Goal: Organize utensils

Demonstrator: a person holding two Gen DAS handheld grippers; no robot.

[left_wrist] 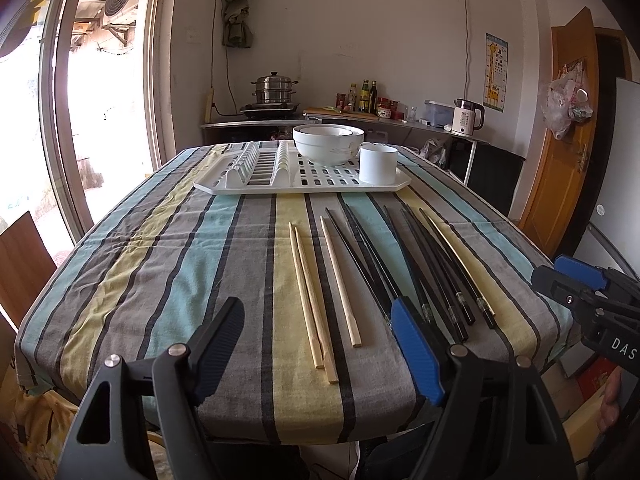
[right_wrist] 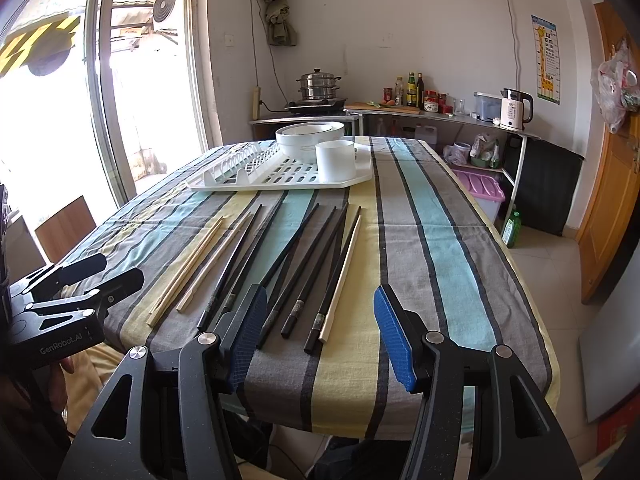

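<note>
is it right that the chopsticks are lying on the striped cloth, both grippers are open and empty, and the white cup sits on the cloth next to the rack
Not quite. The white cup stands on the white rack, beside the bowls, as the right wrist view shows. The rest holds: chopsticks lie on the striped cloth, and the left gripper and right gripper are open and empty.

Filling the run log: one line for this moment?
left gripper open | right gripper open | chopsticks on tablecloth | white cup in rack | nothing held
</note>
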